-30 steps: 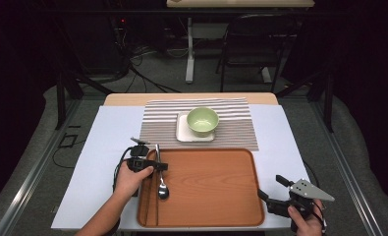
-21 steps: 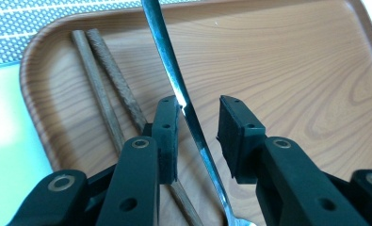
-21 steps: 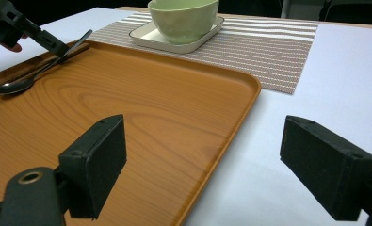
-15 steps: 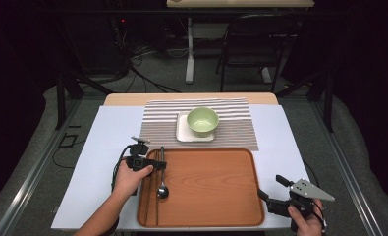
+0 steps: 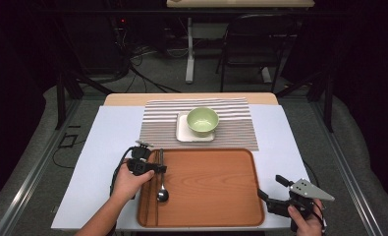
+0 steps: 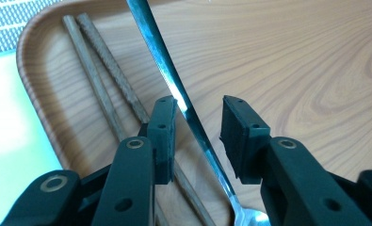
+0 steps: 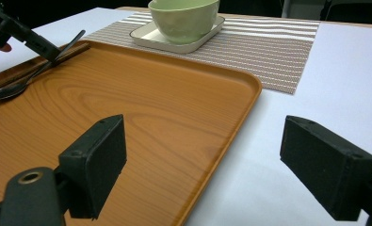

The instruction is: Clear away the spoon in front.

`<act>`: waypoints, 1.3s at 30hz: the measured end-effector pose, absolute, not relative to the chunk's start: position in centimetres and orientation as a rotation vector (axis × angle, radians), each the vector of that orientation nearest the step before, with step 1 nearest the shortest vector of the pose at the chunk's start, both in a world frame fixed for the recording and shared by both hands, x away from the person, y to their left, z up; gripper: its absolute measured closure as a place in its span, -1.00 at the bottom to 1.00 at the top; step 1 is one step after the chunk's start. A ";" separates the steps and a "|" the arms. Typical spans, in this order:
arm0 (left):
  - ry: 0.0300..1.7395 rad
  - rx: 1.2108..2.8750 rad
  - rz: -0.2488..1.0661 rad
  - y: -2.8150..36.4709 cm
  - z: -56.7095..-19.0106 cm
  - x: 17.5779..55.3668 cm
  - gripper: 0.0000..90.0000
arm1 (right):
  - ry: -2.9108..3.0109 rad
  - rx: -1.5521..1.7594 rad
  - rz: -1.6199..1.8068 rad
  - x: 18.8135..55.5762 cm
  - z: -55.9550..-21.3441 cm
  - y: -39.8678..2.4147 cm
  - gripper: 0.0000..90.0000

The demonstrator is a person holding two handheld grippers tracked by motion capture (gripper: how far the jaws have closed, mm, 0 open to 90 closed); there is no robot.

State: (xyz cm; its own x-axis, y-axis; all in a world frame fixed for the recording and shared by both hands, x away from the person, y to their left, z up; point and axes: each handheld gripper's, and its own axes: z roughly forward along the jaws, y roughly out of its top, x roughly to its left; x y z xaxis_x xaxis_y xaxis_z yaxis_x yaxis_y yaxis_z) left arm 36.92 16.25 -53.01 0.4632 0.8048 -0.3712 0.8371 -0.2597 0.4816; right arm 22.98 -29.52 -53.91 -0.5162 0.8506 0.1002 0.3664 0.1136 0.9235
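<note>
At the table, I work my left gripper over the spoon, which lies on the wooden tray near its 9 o'clock edge in the high view. The spoon's long axis runs from 12 to 6 o'clock there, handle toward 12 and the striped placemat, bowl end toward 6. Just beside it at 9 o'clock, a pair of chopsticks lies along the same line. In the left gripper view the handle passes between my jaws, which have just been opening; one pad sits at or against it, the other stands clear, so nothing is clamped. My right gripper sits at 5 o'clock, off the tray's corner, its jaws spread wide with nothing between them. A green bowl stands on a small plate at 12 o'clock.
</note>
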 end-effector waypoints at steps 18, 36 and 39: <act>1.401 1.946 -0.087 16.8 -53.3 40.6 0.43 | 1.939 1.180 1.399 23.1 -54.0 -29.5 -0.67; 1.409 1.925 -0.034 16.8 -52.4 42.1 0.39 | 1.938 1.181 1.401 23.1 -54.0 -29.6 -0.67; 1.398 1.924 -0.020 16.7 -52.1 42.1 0.32 | 1.938 1.183 1.400 23.1 -54.0 -29.6 -0.67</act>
State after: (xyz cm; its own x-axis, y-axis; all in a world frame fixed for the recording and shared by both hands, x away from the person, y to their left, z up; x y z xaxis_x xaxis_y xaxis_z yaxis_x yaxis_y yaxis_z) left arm 42.05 16.69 -52.07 0.4047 0.8135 -0.4177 0.8249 -0.1275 0.5508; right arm 23.11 -29.57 -53.97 -0.5183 0.8483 0.1083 0.3692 0.1077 0.9231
